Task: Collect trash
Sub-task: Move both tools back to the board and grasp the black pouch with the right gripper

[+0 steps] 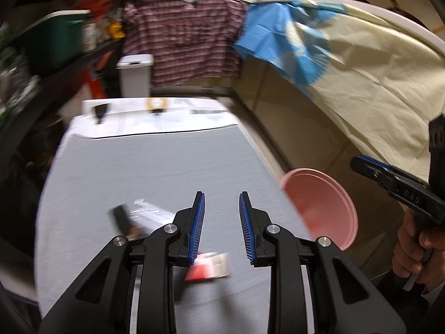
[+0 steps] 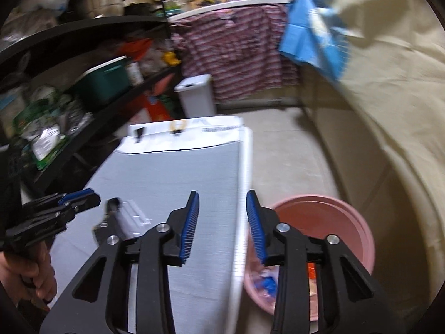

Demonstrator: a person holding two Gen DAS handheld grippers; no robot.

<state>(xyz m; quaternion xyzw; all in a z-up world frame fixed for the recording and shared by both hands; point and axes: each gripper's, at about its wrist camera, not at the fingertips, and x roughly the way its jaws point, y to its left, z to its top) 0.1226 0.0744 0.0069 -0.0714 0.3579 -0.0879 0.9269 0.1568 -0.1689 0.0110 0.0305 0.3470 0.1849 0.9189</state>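
Both tongs stand part open, empty. Red-and-white wrapper [image 1: 207, 266] lies on the tabletop [image 1: 155, 161] just under the left tongs [image 1: 221, 228] — nearer arm. Pink bin [image 2: 319, 239] sits beyond the tabletop's right edge, under the right tongs [image 2: 222, 228].

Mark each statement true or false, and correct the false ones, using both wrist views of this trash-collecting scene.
1. The pink basin stands on the floor beside the table. True.
2. The left gripper holds the red-and-white wrapper. False: nothing is between its jaws; the wrapper lies on the table.
3. The basin is empty. False: scraps lie in it.
4. The right gripper holds nothing. True.
5. The white lidded bin sits on the table. False: it stands on the floor beyond it.
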